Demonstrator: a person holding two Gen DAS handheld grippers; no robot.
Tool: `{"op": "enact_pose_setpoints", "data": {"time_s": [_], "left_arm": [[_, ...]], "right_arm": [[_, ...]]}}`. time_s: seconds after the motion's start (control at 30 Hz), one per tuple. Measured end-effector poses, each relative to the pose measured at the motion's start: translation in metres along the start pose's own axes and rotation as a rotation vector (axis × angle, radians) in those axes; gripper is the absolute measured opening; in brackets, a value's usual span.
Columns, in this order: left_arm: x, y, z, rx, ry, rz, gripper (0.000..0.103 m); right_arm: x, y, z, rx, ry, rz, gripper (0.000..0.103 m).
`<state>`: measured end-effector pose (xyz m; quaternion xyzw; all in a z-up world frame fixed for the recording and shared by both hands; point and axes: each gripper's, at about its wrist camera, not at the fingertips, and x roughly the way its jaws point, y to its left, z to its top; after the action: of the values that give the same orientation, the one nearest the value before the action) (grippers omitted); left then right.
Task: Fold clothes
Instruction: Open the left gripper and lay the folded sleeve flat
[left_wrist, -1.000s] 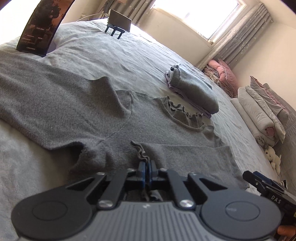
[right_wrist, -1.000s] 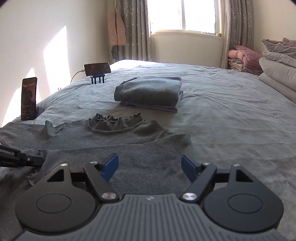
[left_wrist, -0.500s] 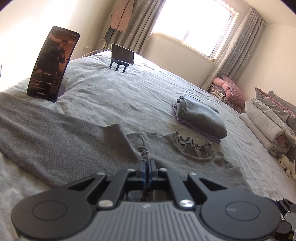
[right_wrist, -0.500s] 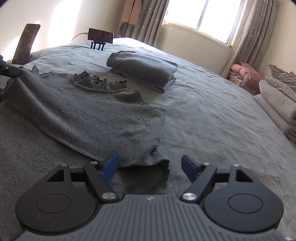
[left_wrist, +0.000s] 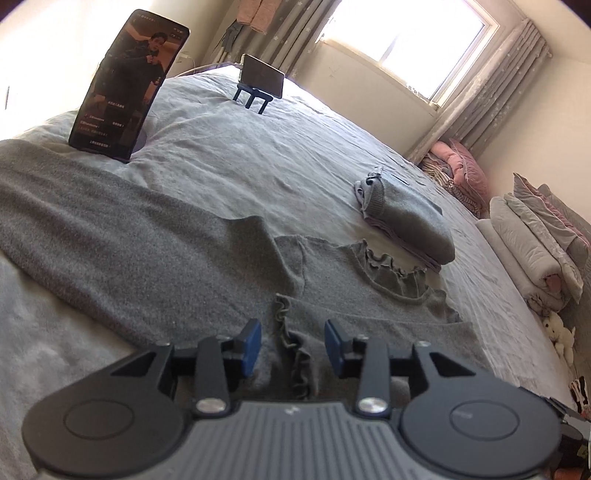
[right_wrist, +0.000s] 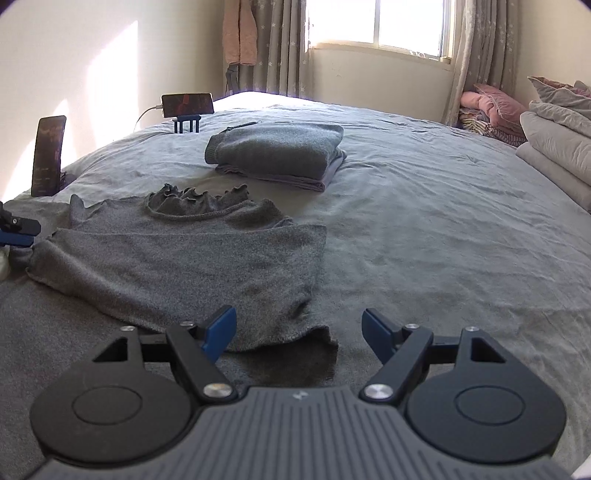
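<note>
1. Left wrist view: the left hand-held gripper (left_wrist: 292, 345) has its blue pads parted, with the frilled cuff (left_wrist: 291, 350) of the grey sweater (left_wrist: 207, 258) lying loose on the cloth between them. Half a second ago those pads were pinched tight on that same frill, so the cuff has just been let go.

2. Right wrist view: the right hand-held gripper (right_wrist: 299, 334) is spread wide and has hold of nothing, as it was a second ago. It hovers just short of the near edge of the sweater (right_wrist: 192, 266).

3. The sweater lies on the bed (right_wrist: 443, 240), ruffled collar (right_wrist: 195, 201) toward the window. One sleeve now lies folded across the body, its cuff dropped near the left side; the other sleeve (left_wrist: 92, 221) is spread out flat toward the standing phone (left_wrist: 129, 85).

4. My reading: the release marks one sleeve fold as laid down. The spread sleeve and the full-length body suggest more folds remain before this piece matches the folded stack (right_wrist: 280, 155) further up the bed.

5. The knit looks soft and limp, so the placed sleeve may shift if the body is lifted carelessly.
</note>
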<state>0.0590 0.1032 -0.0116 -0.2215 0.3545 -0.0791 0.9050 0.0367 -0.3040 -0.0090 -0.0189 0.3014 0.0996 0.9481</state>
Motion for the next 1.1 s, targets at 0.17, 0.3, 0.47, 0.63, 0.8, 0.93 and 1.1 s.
{"op": "enact_pose_setpoints", "data": {"time_s": [0.17, 0.3, 0.47, 0.63, 0.8, 0.93, 1.1], "left_arm": [[0.004, -0.013, -0.010, 0.078, 0.073, -0.031, 0.021], [0.000, -0.026, -0.017, 0.146, 0.061, 0.008, 0.021], [-0.008, -0.022, -0.016, 0.132, 0.068, 0.001, 0.027], [0.004, -0.018, -0.019, 0.113, 0.120, -0.008, 0.034], [0.008, -0.022, -0.021, 0.154, 0.124, 0.016, 0.005], [-0.010, -0.028, -0.017, 0.214, 0.149, -0.008, 0.005], [-0.011, -0.032, -0.025, 0.347, 0.214, 0.042, 0.010]], "right_arm": [[0.002, -0.030, 0.000, 0.225, 0.008, 0.022, 0.048], [0.011, -0.042, -0.007, 0.314, 0.046, 0.022, 0.039], [0.006, -0.041, -0.004, 0.318, 0.039, 0.036, 0.039], [0.008, -0.039, -0.004, 0.310, 0.052, 0.053, 0.040], [0.010, -0.035, -0.003, 0.295, 0.045, 0.025, 0.035], [0.011, -0.031, -0.001, 0.278, 0.034, -0.007, 0.009], [0.010, -0.026, 0.000, 0.222, 0.025, -0.067, 0.009]]}}
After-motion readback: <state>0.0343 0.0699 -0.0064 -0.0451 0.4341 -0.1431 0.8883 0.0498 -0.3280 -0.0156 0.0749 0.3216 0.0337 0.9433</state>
